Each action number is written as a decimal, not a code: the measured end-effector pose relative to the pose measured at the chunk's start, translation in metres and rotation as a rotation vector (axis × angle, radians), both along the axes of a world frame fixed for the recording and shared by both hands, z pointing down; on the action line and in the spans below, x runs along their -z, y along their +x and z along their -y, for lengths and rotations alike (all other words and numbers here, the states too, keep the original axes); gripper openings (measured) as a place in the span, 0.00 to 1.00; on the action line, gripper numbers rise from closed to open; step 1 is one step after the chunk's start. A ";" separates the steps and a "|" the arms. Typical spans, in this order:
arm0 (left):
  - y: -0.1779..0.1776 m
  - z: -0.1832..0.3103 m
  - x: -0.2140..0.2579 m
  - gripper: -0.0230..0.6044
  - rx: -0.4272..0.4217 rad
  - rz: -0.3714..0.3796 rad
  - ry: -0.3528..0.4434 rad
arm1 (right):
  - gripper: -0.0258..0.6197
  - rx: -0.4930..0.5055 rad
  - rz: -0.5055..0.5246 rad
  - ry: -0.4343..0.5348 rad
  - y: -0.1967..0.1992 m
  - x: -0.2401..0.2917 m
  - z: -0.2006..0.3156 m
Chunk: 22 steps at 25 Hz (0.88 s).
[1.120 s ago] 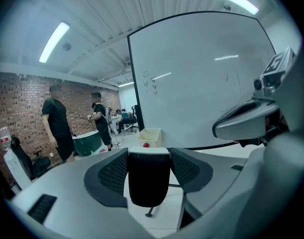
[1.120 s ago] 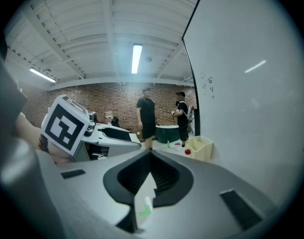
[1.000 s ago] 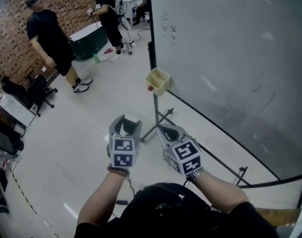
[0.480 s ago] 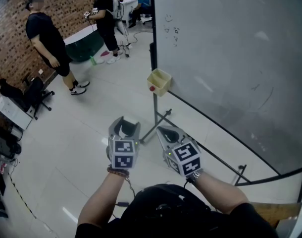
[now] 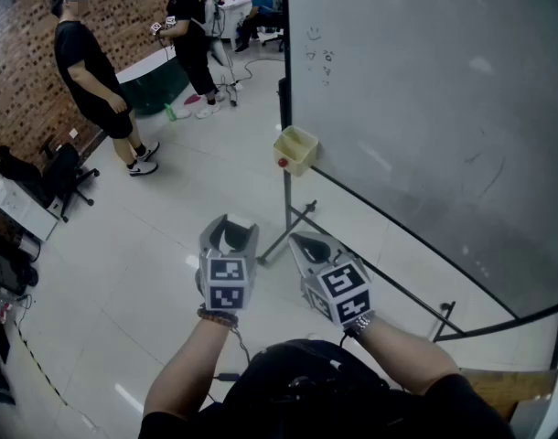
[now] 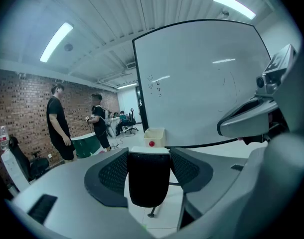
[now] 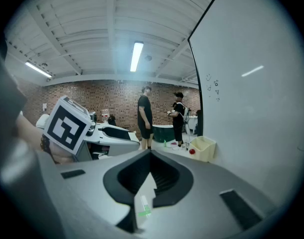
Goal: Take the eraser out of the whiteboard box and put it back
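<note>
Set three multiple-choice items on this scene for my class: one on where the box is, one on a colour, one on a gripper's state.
1. Where is the box?
A on the floor
B at the lower corner of the whiteboard
C on a chair

2. What colour is the round dot on the box?
A red
B blue
C green

3. How do the jaws of the right gripper stand?
A wide apart
B together, empty
C closed on a pen

Key: B, the box hangs at the board's corner, above the floor; A, the dot is plainly red; B, the right gripper view shows the jaws meeting with nothing between.
</note>
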<state>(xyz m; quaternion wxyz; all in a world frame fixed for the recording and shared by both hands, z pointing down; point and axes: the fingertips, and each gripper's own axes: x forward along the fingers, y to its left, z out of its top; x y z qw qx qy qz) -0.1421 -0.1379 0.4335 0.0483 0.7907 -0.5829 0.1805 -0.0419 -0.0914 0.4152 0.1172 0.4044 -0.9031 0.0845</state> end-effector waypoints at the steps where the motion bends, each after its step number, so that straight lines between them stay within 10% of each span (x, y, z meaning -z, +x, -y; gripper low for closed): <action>1: 0.000 -0.001 0.000 0.44 -0.001 -0.001 -0.001 | 0.07 -0.001 -0.001 0.000 0.000 0.000 -0.001; 22: -0.002 -0.010 0.004 0.44 -0.062 -0.036 -0.001 | 0.07 -0.048 -0.017 0.014 -0.009 0.004 -0.013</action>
